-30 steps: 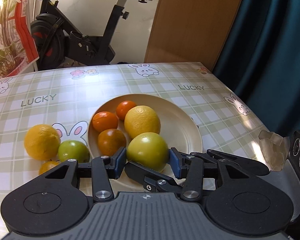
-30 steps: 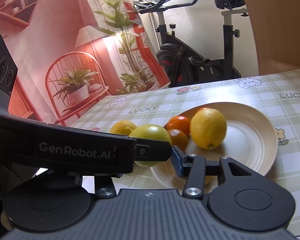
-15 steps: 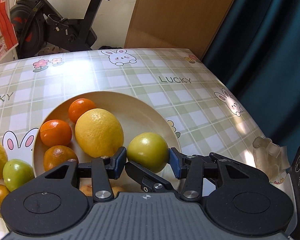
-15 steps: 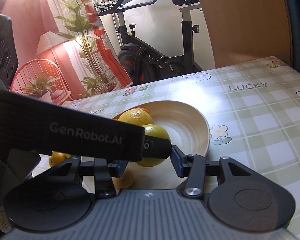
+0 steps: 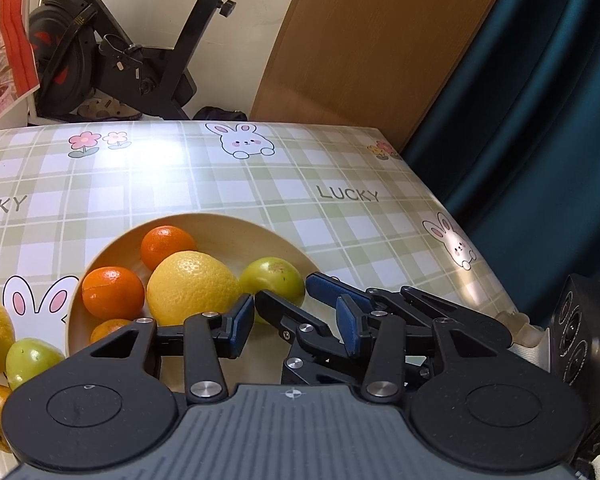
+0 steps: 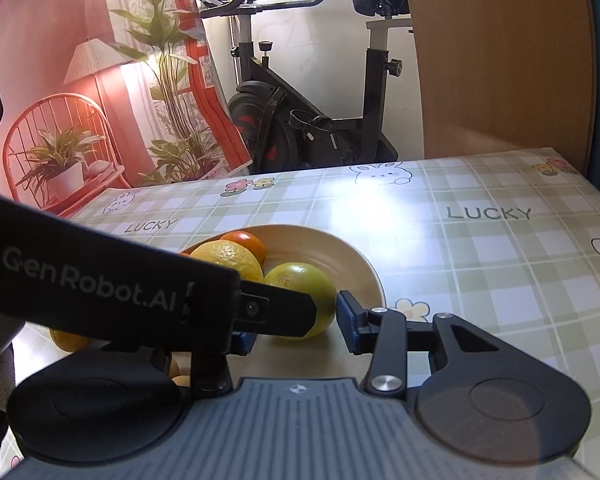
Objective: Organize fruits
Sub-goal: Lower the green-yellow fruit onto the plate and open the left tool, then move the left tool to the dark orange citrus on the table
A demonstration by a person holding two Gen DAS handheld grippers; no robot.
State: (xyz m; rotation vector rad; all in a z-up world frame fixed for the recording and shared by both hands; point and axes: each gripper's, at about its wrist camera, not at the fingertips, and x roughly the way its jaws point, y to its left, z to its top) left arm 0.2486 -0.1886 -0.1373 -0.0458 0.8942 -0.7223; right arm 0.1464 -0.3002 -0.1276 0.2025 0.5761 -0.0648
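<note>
A plate (image 5: 284, 246) is set on the table (image 5: 260, 184). In it, a lemon (image 5: 192, 286) is flanked by an apple (image 5: 274, 280) at right and tangerines (image 5: 112, 292) at left.

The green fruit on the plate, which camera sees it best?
The left wrist camera. There the green fruit sits in plain sight on the plate beside the big lemon, past the open left gripper. In the right wrist view a black finger covers part of the fruit.
</note>
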